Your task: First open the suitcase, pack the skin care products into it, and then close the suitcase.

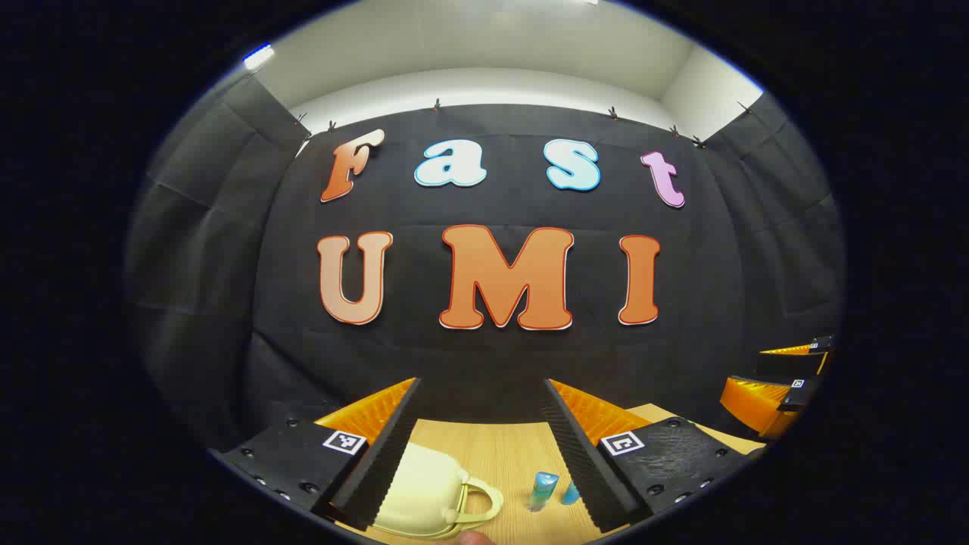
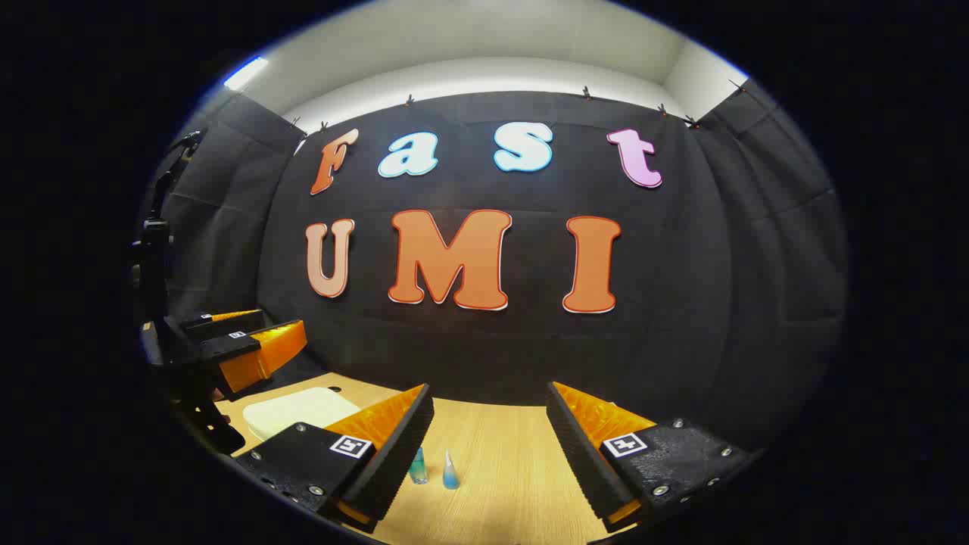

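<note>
A pale yellow suitcase (image 1: 424,496) lies shut on the wooden table (image 1: 492,454), its handle pointing right, just below my left gripper (image 1: 481,386), which is open and holds nothing. Two small blue skin care tubes (image 1: 543,490) stand upright to the right of the case. In the right gripper view the suitcase (image 2: 299,409) lies at the left and the two tubes (image 2: 418,465) stand near the left finger of my right gripper (image 2: 488,390), also open and holding nothing. Both grippers hover above the table, apart from the objects.
The right gripper (image 1: 787,375) appears at the far right of the left gripper view, and the left gripper (image 2: 242,341) at the far left of the right gripper view. Black cloth walls close off the table's back and sides. A fingertip (image 1: 477,538) peeks in at the bottom edge.
</note>
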